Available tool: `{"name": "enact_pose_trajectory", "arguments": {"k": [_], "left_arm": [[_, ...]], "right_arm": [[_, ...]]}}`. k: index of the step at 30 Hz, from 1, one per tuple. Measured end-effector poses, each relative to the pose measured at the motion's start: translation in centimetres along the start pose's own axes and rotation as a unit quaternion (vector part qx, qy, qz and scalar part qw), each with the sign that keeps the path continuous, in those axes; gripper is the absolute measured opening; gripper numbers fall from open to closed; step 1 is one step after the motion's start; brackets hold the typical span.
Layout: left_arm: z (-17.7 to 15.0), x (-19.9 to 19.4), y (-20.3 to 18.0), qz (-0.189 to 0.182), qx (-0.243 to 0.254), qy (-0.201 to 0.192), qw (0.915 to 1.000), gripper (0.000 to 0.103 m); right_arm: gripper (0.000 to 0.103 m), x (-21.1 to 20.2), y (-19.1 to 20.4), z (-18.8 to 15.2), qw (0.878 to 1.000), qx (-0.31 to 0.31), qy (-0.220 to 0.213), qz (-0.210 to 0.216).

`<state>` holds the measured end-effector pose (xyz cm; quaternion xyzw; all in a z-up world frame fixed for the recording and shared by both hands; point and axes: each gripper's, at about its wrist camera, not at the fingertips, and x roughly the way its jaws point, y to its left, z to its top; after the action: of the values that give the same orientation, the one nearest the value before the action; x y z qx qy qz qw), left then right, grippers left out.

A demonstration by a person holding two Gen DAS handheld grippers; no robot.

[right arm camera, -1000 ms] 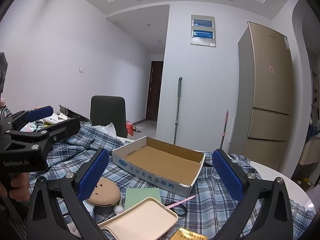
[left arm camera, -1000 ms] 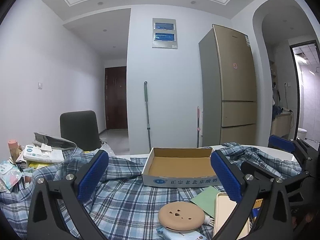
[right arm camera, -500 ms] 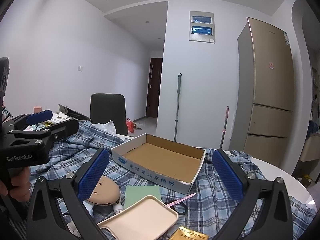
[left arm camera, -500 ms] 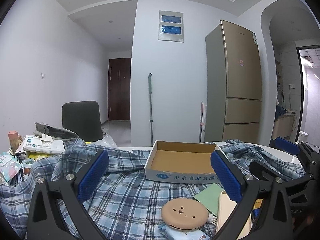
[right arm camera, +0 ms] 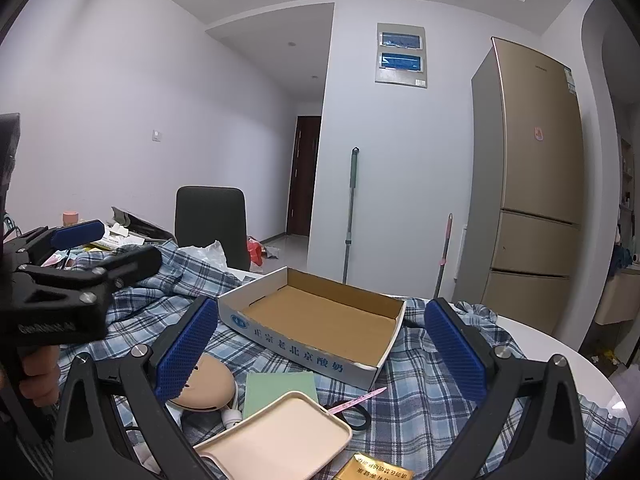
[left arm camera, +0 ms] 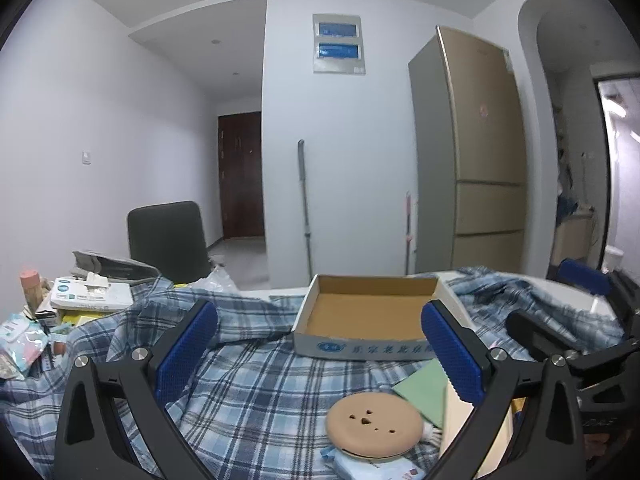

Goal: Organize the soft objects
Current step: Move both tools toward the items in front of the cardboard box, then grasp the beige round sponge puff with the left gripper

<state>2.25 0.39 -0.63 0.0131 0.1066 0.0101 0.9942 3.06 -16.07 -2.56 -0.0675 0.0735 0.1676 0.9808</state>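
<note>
Between wide-set left gripper point(left arm camera: 320, 350) pads, plaid cloth point(left arm camera: 256, 384) below box point(left arm camera: 366, 350) edge.

A blue-and-white plaid cloth point(left arm camera: 256, 392) is showing navy, pale blue and white checks across the white round surface point(right arm camera: 560, 356). A shallow cardboard box point(left arm camera: 372, 320) is displaying a brown interior and a white outer wall with blue printed characters. A round tan pad point(left arm camera: 374, 426) is lying beside a pale green card point(left arm camera: 424, 388) and a cream-pink tray point(right arm camera: 280, 436). Each black hand-held gripper, left point(left arm camera: 318, 350) and right point(right arm camera: 320, 350), is wearing textured royal-blue pads. Behind, a champagne-gold refrigerator point(right arm camera: 532, 184) is standing against pale lilac-white walls near a dark grey chair point(left arm camera: 166, 238) and a dark brown door point(left arm camera: 242, 176).
</note>
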Motion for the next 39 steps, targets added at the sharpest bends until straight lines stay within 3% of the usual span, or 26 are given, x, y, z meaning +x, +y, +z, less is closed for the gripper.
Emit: {"name": "enact_pose_trajectory", "arguments": {"k": [8,12,18,21,25,34,39], "left_arm": [[0.0,0.2,0.2,-0.018,-0.007,0.004,0.9998,0.103],[0.0,-0.2,0.2,-0.043,-0.007,-0.004,0.9991,0.103],[0.1,-1.1,0.1,-0.024,-0.001,-0.019,0.9995,0.103],[0.2,-1.1,0.1,-0.046,-0.001,-0.013,0.9988,0.103],[0.4,-1.1,0.5,-0.081,-0.020,-0.005,0.9965,0.103],[0.1,1.0,0.2,-0.072,-0.008,0.060,0.9955,0.099],[-0.4,2.4,0.4,-0.087,-0.013,0.094,0.9917,0.098]], "right_arm": [[0.103,0.5,-0.5,0.0,0.999,0.017,0.008,0.044],[0.103,0.7,-0.5,0.0,0.999,0.019,0.012,0.037],[0.103,0.4,-1.3,0.4,0.999,0.034,0.004,-0.010],[0.103,-0.3,-2.1,0.7,0.998,0.049,-0.006,-0.033],[0.103,-0.7,-3.7,1.3,0.997,0.081,-0.001,-0.021],[0.103,2.0,-4.6,0.5,0.989,0.093,0.113,-0.008],[0.102,3.4,-5.4,-0.5,0.981,0.104,0.163,-0.021]]}}
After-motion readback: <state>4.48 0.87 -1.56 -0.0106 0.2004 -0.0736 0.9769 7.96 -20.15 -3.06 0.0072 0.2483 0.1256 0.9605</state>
